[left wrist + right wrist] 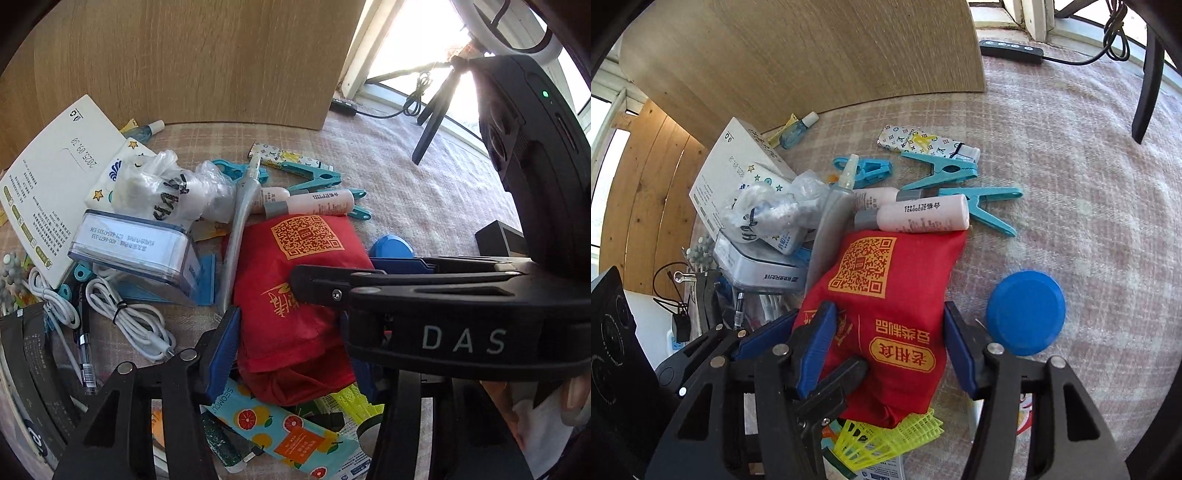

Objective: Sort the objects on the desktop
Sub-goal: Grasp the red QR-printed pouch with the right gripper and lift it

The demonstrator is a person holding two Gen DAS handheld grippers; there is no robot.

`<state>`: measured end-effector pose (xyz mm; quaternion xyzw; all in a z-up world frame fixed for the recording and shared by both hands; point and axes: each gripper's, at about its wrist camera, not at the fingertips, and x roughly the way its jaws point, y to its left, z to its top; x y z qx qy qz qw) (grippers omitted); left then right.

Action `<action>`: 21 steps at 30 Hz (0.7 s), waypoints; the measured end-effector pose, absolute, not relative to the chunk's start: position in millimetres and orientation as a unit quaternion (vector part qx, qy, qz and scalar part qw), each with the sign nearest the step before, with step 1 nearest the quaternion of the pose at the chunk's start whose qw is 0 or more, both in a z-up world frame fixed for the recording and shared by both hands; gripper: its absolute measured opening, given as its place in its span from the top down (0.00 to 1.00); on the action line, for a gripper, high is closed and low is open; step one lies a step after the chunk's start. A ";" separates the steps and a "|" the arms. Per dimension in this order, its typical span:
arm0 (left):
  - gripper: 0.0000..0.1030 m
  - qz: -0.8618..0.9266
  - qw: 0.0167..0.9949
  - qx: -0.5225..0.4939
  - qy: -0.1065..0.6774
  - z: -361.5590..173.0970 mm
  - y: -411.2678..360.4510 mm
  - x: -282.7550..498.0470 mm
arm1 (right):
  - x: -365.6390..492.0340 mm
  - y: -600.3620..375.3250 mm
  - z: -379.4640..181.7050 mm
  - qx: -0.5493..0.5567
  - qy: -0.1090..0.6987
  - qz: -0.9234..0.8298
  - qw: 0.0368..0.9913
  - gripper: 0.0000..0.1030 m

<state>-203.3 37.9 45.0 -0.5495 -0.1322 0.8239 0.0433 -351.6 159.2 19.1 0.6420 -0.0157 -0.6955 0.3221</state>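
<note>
A red cloth bag [295,258] with a gold QR code lies in the middle of the pile on the checked tablecloth. My left gripper [291,325] points steeply down over its near end. The left blue pad [221,347] stands beside the bag's edge. The other finger is hidden behind the right gripper's black body [443,314], which crosses in front. In the right wrist view the right gripper [886,328] straddles the red bag [886,295], a blue pad on each side, jaws wide and not squeezing. A left gripper finger [846,373] reaches over the bag's near left part.
Behind the bag lie pink tubes [923,218], teal clothes pegs [945,170], a clear spray bottle [831,221], a patterned lighter [923,142] and a card box [140,254]. A blue round lid [1027,314] sits right of it. White cables [125,317] and packets lie nearby. A wooden panel [812,55] stands behind.
</note>
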 end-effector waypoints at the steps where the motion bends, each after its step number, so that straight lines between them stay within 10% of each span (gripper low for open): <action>1: 0.53 0.825 0.044 -0.547 -0.135 46.8 38.1 -203.3 | -351.2 159.9 19.7 0.642 -0.018 -0.694 0.325 0.47; 21: 0.55 0.853 0.141 -0.497 -0.065 132.4 150.5 -202.6 | -334.4 288.8 107.3 0.575 -0.076 -0.761 0.292 0.50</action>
